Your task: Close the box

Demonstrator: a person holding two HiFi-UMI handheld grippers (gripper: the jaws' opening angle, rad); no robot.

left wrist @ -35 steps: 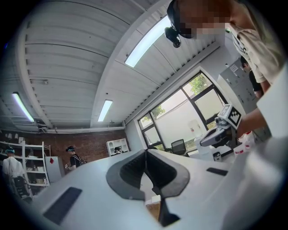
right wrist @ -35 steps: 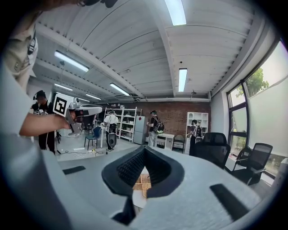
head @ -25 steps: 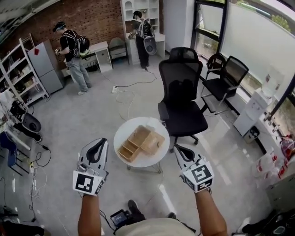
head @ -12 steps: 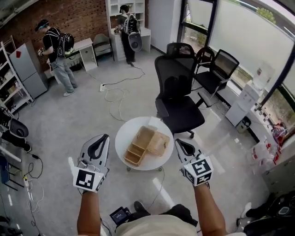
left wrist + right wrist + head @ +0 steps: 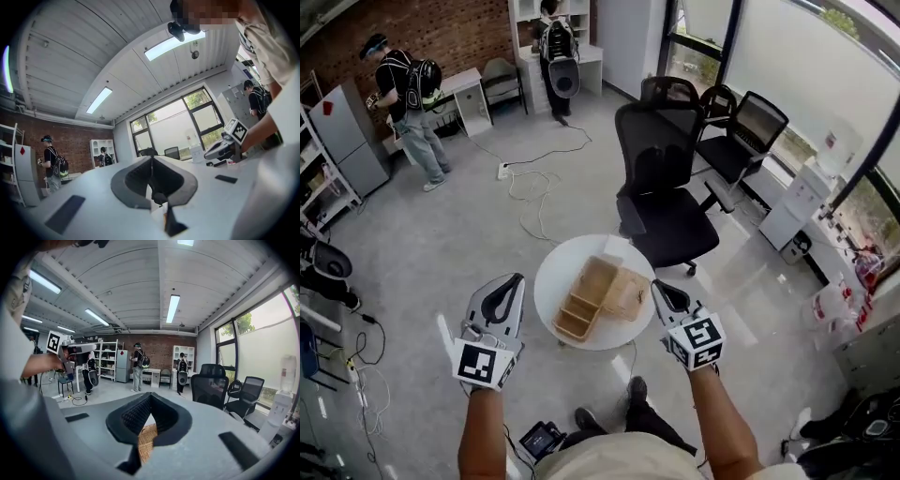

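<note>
A light wooden box (image 5: 598,298) lies open on a small round white table (image 5: 549,278), with its lid spread to the right of a divided tray. My left gripper (image 5: 514,278) hangs just left of the table, jaws shut and empty. My right gripper (image 5: 656,286) is at the table's right edge, close to the lid, also shut and empty. In the right gripper view a woven strip of the box (image 5: 146,439) shows below the closed jaw tips (image 5: 150,394). The left gripper view shows its closed tips (image 5: 151,158) and the right gripper (image 5: 225,145) across from it.
A black office chair (image 5: 666,187) stands right behind the table, with more chairs (image 5: 750,127) by the windows. Cables (image 5: 530,192) trail over the grey floor. Two people with backpacks (image 5: 403,103) (image 5: 555,52) stand at desks far back. My own shoes (image 5: 633,392) are below the table.
Both grippers have come down and inward toward the table's two sides. The gripper views have tipped from the ceiling toward the room. Both stay shut.
</note>
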